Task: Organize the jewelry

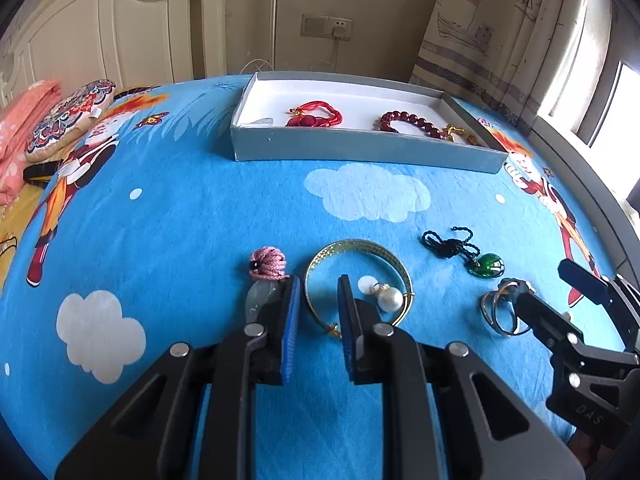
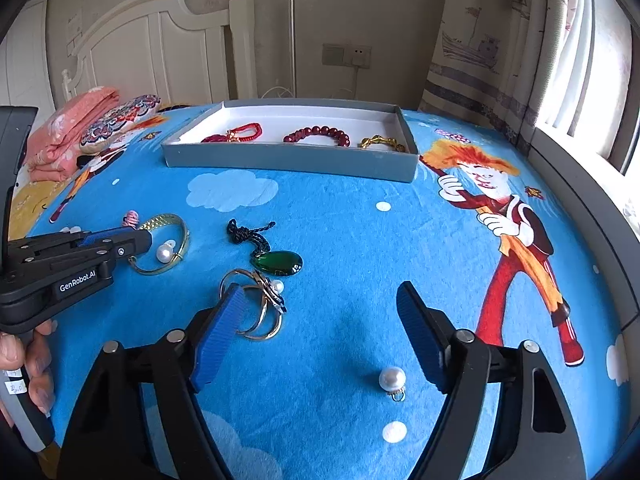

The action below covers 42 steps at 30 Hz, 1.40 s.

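Now, we note each item as it lies on the bed sheet (image 1: 200, 216):
Left tool (image 1: 319, 312): we hold it spread, straddling the near rim of the gold bangle (image 1: 357, 280), pinching nothing.
Right tool (image 2: 320, 320): spread wide (one pad just beside the ring cluster (image 2: 256, 304)), gripping nothing.
Pearl earring (image 1: 384, 295): inside the bangle.
Green pendant (image 2: 278, 263): on its dark cord, beyond the rings.
Loose pearl (image 2: 392, 380): near our right tool.
Grey box (image 2: 288, 162): further back, holding red bracelets and a gold piece.
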### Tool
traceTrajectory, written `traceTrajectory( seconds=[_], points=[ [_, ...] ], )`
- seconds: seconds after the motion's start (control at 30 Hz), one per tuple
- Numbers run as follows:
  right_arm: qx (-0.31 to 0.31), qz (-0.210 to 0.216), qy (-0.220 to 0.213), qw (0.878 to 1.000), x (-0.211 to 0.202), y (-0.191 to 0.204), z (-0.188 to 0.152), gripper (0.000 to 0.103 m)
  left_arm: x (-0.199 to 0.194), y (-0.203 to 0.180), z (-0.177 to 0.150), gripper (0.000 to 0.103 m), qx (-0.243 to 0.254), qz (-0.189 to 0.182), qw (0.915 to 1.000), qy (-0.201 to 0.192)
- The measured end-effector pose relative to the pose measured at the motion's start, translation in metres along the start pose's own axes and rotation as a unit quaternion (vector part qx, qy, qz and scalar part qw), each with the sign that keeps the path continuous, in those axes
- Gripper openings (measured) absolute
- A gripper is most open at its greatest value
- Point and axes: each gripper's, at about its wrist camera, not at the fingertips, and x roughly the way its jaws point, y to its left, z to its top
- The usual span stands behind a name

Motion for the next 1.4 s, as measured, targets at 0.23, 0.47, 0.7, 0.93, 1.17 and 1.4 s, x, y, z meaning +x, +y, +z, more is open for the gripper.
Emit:
traceTrajectory(
  seconds=[0.23, 0.47, 0.7, 0.93, 1.17, 1.4],
  points=[
    [-0.006, 0.010, 0.028, 1.000, 0.014, 0.005, 0.002, 0.035, -0.002, -0.001, -0.003, 0.003, 0.000, 0.008, 1.0000, -0.003],
    [0.000, 0.010, 0.024, 1.000, 0.012, 0.003, -0.001, 0.017, -0.009, -0.012, -0.006, 0.003, 0.014, 0.018, 0.9996, -0.016],
    [0.010, 0.008, 0.017, 1.000, 0.008, -0.001, -0.002, 0.015, -0.013, -0.016, -0.008, 0.003, 0.017, 0.023, 0.9994, -0.021],
    [0.015, 0.004, 0.012, 1.000, 0.005, -0.003, -0.001, 0.014, -0.018, -0.016, -0.007, 0.003, 0.016, 0.026, 0.9991, -0.030],
    [0.020, 0.003, 0.006, 1.000, 0.000, -0.004, 0.001, 0.014, -0.025, -0.015, -0.006, 0.003, 0.015, 0.026, 0.9988, -0.038],
    [0.024, 0.001, 0.001, 1.000, -0.003, -0.006, 0.002, 0.014, -0.030, -0.018, -0.004, 0.003, 0.017, 0.025, 0.9986, -0.044]
  ],
)
